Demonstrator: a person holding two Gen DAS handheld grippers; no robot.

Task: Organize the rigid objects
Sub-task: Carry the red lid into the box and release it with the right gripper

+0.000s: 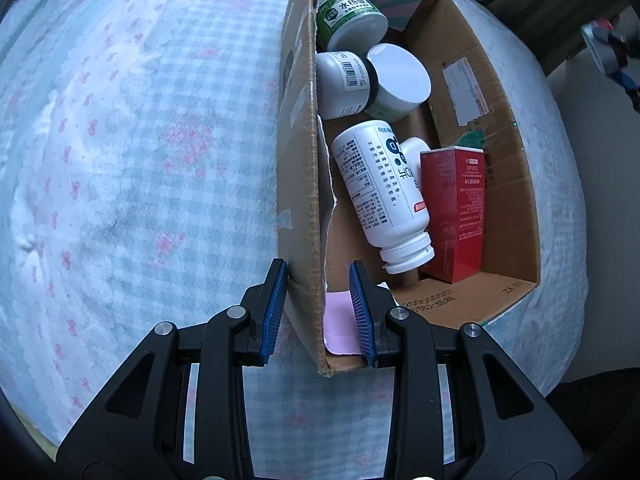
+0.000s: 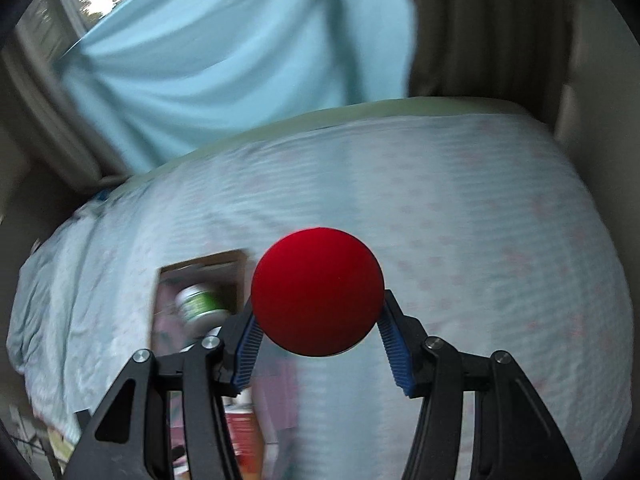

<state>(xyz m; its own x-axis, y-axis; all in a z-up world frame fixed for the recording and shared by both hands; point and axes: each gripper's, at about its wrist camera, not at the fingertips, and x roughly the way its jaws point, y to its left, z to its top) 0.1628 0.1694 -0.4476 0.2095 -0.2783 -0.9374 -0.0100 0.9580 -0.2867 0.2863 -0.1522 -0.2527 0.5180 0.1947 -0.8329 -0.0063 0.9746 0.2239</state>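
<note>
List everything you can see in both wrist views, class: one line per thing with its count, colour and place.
cardboard box: 1, brown, on the bed
white bottles: 2, white, lying in the box
green-label jar: 1, white and green, box's far end
white-lid jar: 1, beside it
red carton: 1, red, upright in the box
red ball: 1, red, in right gripper
bed cover: 1, blue check
curtain: 1, light blue, behind bed
left gripper: astride the box wall
right gripper: shut on ball
</note>
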